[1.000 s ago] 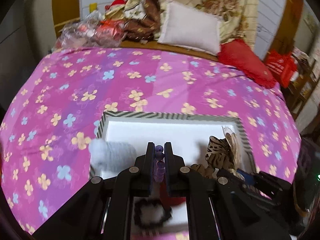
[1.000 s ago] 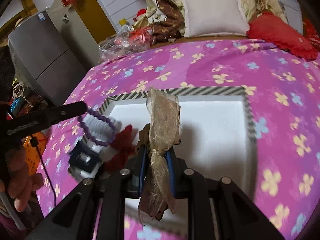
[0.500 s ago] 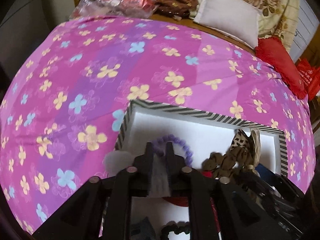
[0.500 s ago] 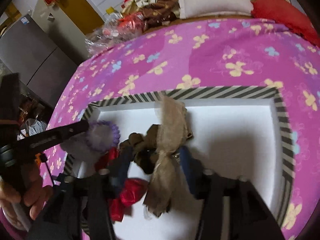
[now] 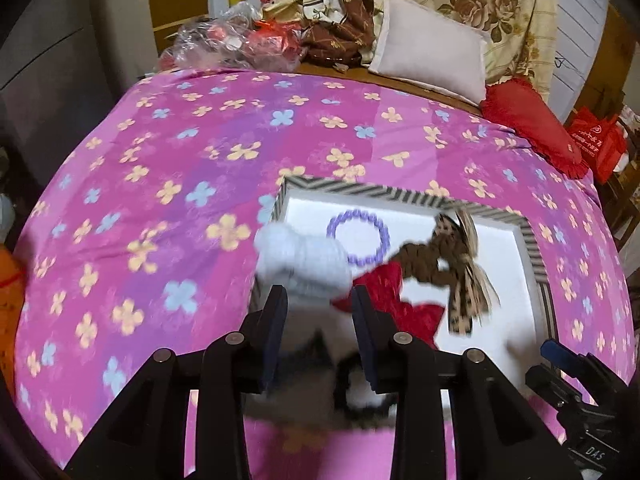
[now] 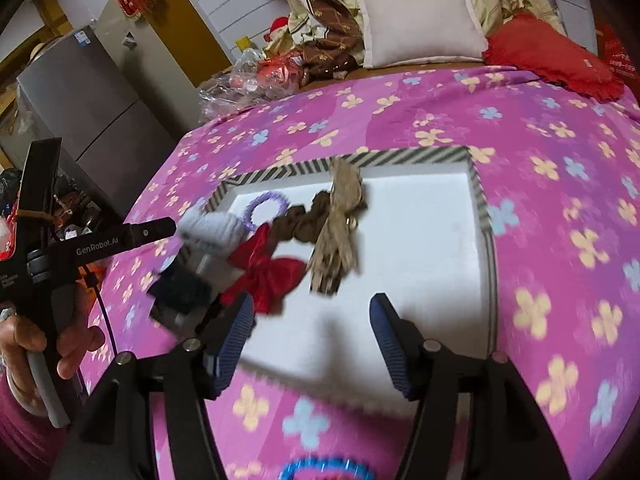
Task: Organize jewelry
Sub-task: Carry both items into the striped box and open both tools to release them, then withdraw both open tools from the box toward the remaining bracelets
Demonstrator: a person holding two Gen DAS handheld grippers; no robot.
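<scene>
A white tray with a striped rim (image 5: 360,189) (image 6: 400,158) lies on the pink flowered bedspread. In it lie a purple bead bracelet (image 5: 358,237) (image 6: 264,204), a brown scrunchie with a gold-and-leopard bow (image 5: 452,256) (image 6: 336,224), a red bow (image 5: 396,300) (image 6: 264,272), a pale grey fluffy piece (image 5: 304,260) (image 6: 212,230) and a dark furry scrunchie (image 5: 360,396) (image 6: 180,288). My left gripper (image 5: 318,300) is open and empty above the tray's near left corner. My right gripper (image 6: 312,312) is open and empty above the tray's near edge.
The pink bedspread (image 5: 160,184) spreads all around the tray. Pillows (image 5: 428,52), a red cushion (image 5: 532,120) and plastic bags (image 5: 224,44) are heaped at the far end. A blue beaded ring (image 6: 324,470) lies near the front edge. A grey fridge (image 6: 80,92) stands left.
My left gripper has let go of the purple bracelet, which now lies in the tray. My right gripper has opened and dropped the bow scrunchie. Both grippers have pulled back.
</scene>
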